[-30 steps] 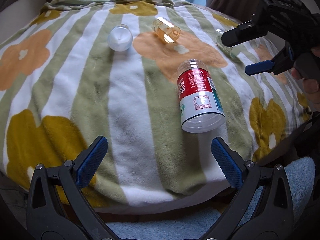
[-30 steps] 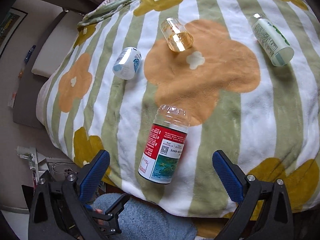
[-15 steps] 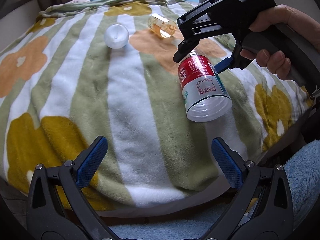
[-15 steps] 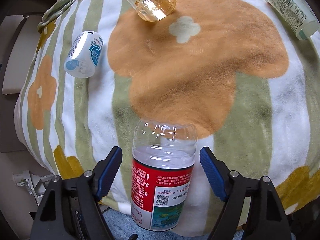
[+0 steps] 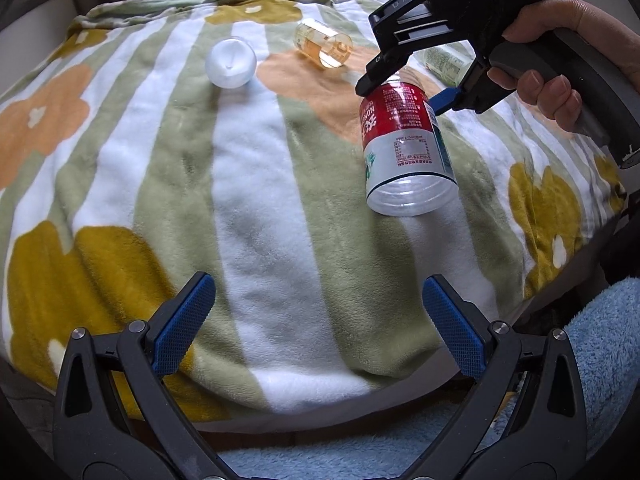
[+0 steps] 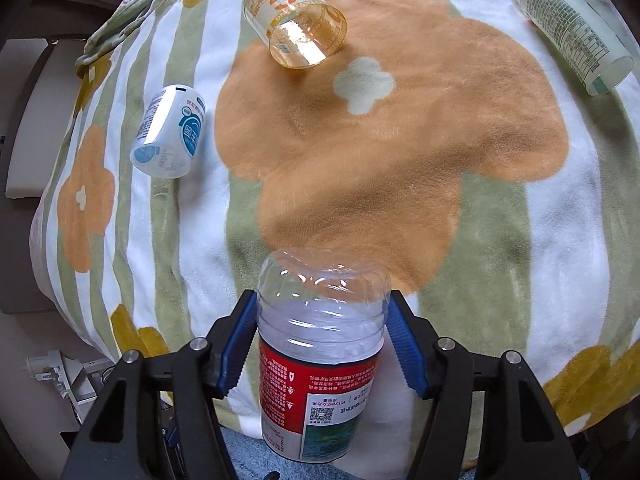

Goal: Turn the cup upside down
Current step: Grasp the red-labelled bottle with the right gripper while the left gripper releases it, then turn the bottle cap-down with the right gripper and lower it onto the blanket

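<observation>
The cup is a clear plastic cup with a red and white label (image 5: 404, 140) (image 6: 320, 356), lying on its side on the flowered blanket (image 5: 240, 184). Its open mouth faces the left wrist camera. My right gripper (image 6: 322, 340) (image 5: 404, 84) is shut on its clear closed end, one blue pad on each side. My left gripper (image 5: 316, 324) is open and empty, low at the near edge of the blanket, apart from the cup.
A white cup (image 5: 231, 63) (image 6: 170, 136), an amber clear cup (image 5: 324, 44) (image 6: 298, 26) and a green-labelled clear cup (image 6: 576, 28) lie on their sides farther back. A light blue towel (image 5: 600, 360) lies at the near right.
My right gripper moved in over the red-labelled cup and closed its pads on the clear end. The left gripper stayed open and hardly moved.
</observation>
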`<state>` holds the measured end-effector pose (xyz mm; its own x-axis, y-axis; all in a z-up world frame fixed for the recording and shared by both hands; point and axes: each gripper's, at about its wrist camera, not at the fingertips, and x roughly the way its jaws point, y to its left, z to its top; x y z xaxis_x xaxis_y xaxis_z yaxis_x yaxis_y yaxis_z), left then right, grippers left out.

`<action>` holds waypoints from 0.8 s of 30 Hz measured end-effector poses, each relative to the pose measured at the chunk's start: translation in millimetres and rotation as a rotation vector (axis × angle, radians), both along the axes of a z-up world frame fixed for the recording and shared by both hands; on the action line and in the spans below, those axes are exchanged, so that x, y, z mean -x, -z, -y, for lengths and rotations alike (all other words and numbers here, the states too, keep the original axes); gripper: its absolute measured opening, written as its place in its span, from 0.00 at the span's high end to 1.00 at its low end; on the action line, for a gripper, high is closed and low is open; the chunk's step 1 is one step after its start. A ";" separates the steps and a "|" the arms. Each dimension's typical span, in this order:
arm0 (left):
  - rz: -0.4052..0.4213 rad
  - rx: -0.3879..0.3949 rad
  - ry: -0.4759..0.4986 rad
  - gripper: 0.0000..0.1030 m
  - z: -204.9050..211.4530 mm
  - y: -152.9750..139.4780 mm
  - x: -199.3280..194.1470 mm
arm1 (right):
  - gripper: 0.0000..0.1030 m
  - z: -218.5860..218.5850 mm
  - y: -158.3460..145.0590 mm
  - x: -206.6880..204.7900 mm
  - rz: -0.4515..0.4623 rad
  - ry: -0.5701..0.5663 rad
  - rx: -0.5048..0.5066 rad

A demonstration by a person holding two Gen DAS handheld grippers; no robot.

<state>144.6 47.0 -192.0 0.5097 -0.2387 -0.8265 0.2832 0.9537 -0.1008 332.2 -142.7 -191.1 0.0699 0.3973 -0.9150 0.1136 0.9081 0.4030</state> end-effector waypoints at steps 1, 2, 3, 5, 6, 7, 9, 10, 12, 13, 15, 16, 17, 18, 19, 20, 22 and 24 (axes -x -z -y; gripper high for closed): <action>-0.002 0.002 0.000 0.00 0.3 0.3 0.1 | 0.42 1.1 -8.7 -0.1 0.045 -0.011 0.005; -0.006 0.005 0.000 0.00 0.4 1.0 -0.1 | 0.42 0.6 -18.7 0.4 0.100 -0.024 0.014; -0.011 0.009 0.003 0.00 0.8 1.6 -0.6 | 0.42 1.6 -28.6 1.5 0.155 -0.038 0.028; -0.020 0.006 0.009 0.00 2.0 3.6 -1.2 | 0.42 2.0 -46.4 5.2 0.276 -0.065 0.053; -0.020 0.001 0.010 0.00 2.9 4.2 -0.9 | 0.42 2.8 -53.8 8.2 0.339 -0.077 0.064; -0.021 -0.002 0.012 0.00 3.8 4.8 -0.6 | 0.42 2.9 -59.7 11.7 0.398 -0.093 0.081; -0.024 -0.005 0.013 0.00 4.7 5.8 -0.8 | 0.43 0.5 -68.8 20.6 0.513 -0.130 0.121; -0.026 -0.006 0.012 0.00 5.0 6.1 -0.9 | 0.43 -1.7 -72.8 27.2 0.578 -0.155 0.148; -0.027 -0.001 0.011 0.00 4.7 6.5 -1.6 | 0.43 -12.4 -77.6 42.9 0.713 -0.224 0.213; -0.027 0.000 0.008 0.00 4.5 6.7 -2.3 | 0.43 -17.0 -78.5 51.6 0.779 -0.259 0.239; -0.029 0.004 0.005 0.00 4.5 7.2 -3.5 | 0.43 -28.0 -72.8 66.6 0.874 -0.297 0.270; -0.030 0.004 0.003 0.00 5.1 7.4 -4.0 | 0.43 -30.0 -68.4 71.6 0.902 -0.300 0.281; -0.031 0.005 0.001 0.00 5.4 7.6 -4.3 | 0.43 -32.4 -63.1 74.6 0.923 -0.297 0.288; -0.031 0.004 0.000 0.00 5.2 7.9 -4.3 | 0.43 -33.2 -58.4 77.5 0.942 -0.288 0.297; -0.032 0.003 -0.002 0.00 5.4 8.1 -4.2 | 0.43 -34.4 -53.7 79.6 0.966 -0.278 0.309; -0.033 0.002 -0.001 0.00 5.3 8.2 -4.7 | 0.43 -34.8 -49.3 81.2 0.991 -0.272 0.321; -0.033 -0.003 -0.002 0.00 5.5 8.8 -4.9 | 0.43 -32.9 -41.8 83.6 1.025 -0.264 0.339; -0.037 -0.006 -0.001 0.00 5.2 9.9 -6.1 | 0.43 -31.7 -35.2 84.4 1.027 -0.268 0.342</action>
